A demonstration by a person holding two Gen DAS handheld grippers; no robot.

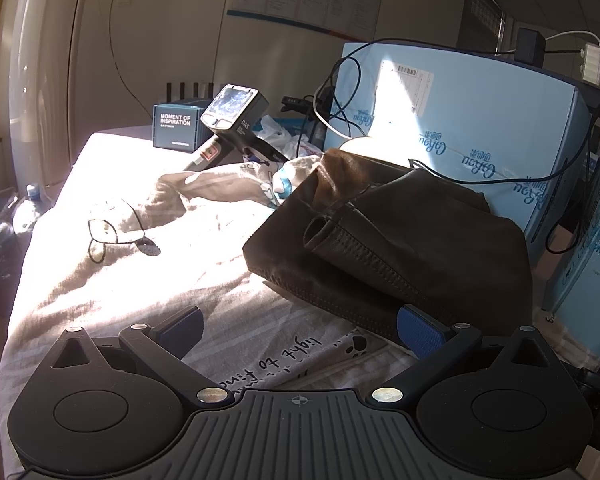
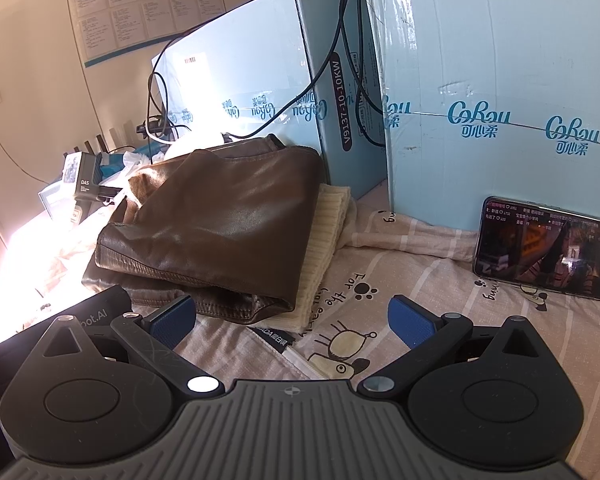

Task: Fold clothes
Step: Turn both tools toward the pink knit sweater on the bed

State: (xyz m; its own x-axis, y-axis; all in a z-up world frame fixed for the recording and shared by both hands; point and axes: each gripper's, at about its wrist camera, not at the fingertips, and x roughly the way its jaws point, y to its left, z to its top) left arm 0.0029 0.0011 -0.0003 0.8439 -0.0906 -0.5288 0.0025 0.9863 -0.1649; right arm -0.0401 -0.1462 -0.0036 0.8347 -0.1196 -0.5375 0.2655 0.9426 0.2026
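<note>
Jacket: folded brown leather jacket (image 2: 216,224) atop cream knit sweater (image 2: 324,248) on printed bedsheet (image 2: 400,280).
Grippers: left gripper (image 1: 300,330) and right gripper (image 2: 292,320) both spread wide, empty.

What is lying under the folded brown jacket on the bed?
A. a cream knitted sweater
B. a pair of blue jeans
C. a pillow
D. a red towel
A: in the right wrist view the brown jacket lies on top of a folded cream knitted sweater, whose ribbed edge sticks out on the jacket's right side above the bedsheet.
</note>
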